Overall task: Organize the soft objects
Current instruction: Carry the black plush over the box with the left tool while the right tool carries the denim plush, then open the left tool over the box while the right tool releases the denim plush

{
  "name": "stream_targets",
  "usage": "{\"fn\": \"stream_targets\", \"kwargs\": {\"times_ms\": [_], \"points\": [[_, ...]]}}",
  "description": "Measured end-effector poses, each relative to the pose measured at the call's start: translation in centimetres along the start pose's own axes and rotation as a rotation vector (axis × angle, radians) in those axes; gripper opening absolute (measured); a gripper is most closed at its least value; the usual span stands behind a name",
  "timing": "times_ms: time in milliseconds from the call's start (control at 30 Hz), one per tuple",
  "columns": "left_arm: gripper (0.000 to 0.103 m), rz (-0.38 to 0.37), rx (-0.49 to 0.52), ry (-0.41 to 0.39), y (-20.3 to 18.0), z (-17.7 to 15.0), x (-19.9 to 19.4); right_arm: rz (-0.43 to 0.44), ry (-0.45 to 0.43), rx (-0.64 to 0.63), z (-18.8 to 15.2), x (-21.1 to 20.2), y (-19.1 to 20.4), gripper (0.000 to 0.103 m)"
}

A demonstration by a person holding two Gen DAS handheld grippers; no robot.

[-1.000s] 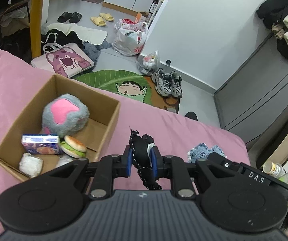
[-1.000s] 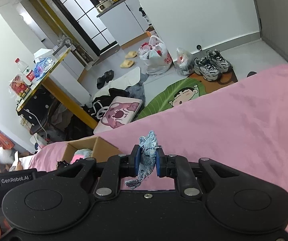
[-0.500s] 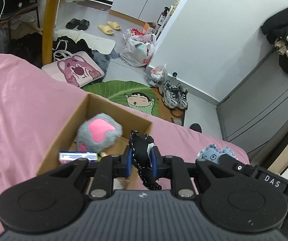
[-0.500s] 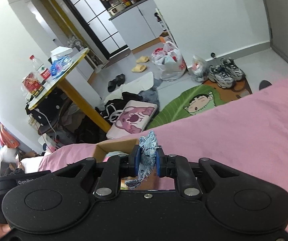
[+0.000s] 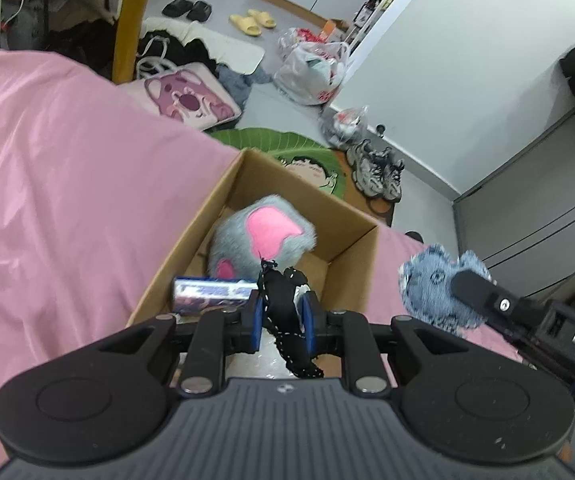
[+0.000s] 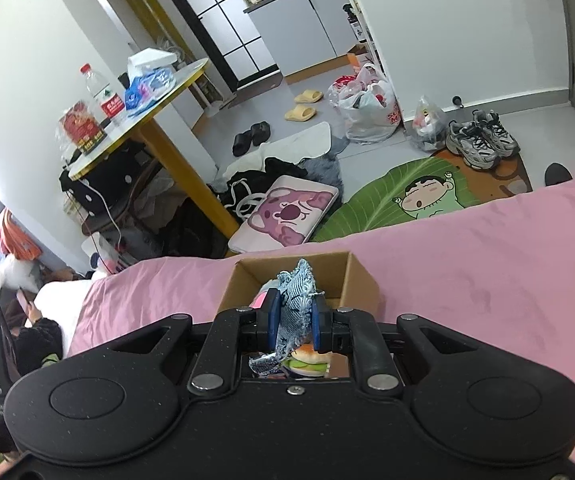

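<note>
Pink bedsheet (image 5: 67,184) carries cardboard box (image 5: 207,216) w/ grey-pink plush (image 5: 263,236) and blue packet (image 5: 211,292) inside. Left gripper (image 5: 282,314) clamped on black fabric piece (image 5: 283,308), over box's near end. Right gripper (image 6: 293,320) clamped on frayed denim piece (image 6: 297,300), above box, toy burger (image 6: 309,360) below it.
</note>
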State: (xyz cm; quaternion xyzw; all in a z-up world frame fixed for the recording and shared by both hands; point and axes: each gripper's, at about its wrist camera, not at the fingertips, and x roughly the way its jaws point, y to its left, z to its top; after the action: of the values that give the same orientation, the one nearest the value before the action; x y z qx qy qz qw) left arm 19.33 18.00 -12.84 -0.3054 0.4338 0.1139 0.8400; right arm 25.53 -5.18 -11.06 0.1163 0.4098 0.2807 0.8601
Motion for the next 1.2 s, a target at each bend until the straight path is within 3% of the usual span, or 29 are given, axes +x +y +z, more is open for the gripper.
{"fn": "stream_targets", "kwargs": {"times_ms": [167, 200, 267, 333, 533, 900, 1033, 1200], "points": [[0.025, 0.039, 0.002, 0.034, 1.1, 0.3, 0.4, -0.024, 0.001, -0.021, 0.0, 1.1, 1.4, 0.017], [0.027, 0.038, -0.002, 0.035, 1.3, 0.4, 0.3, -0.027, -0.003, -0.023, 0.0, 1.3, 1.5, 0.021], [0.042, 0.045, -0.005, 0.031, 1.4, 0.7, 0.1, -0.037, -0.009, -0.015, 0.1, 1.8, 1.6, 0.022], [0.053, 0.063, 0.002, 0.028, 1.3, 0.8, -0.4, -0.040, -0.001, -0.011, 0.1, 2.2, 1.5, 0.034], [0.074, 0.083, 0.026, -0.030, 0.8, 0.9, -2.9, -0.038, 0.010, 0.005, -0.2, 2.0, 0.8, 0.047], [0.085, 0.100, 0.006, -0.046, -0.2, 0.5, -4.9, -0.018, 0.018, -0.007, -0.4, -1.2, -0.1, 0.061], [0.086, 0.106, 0.021, -0.054, -1.5, 0.0, -6.0, -0.014, 0.004, -0.018, 0.0, -3.0, -0.6, 0.076], [0.092, 0.104, 0.049, -0.067, -3.2, -1.2, -7.4, -0.003, -0.022, -0.027, 0.2, -5.6, -1.3, 0.086]]}}
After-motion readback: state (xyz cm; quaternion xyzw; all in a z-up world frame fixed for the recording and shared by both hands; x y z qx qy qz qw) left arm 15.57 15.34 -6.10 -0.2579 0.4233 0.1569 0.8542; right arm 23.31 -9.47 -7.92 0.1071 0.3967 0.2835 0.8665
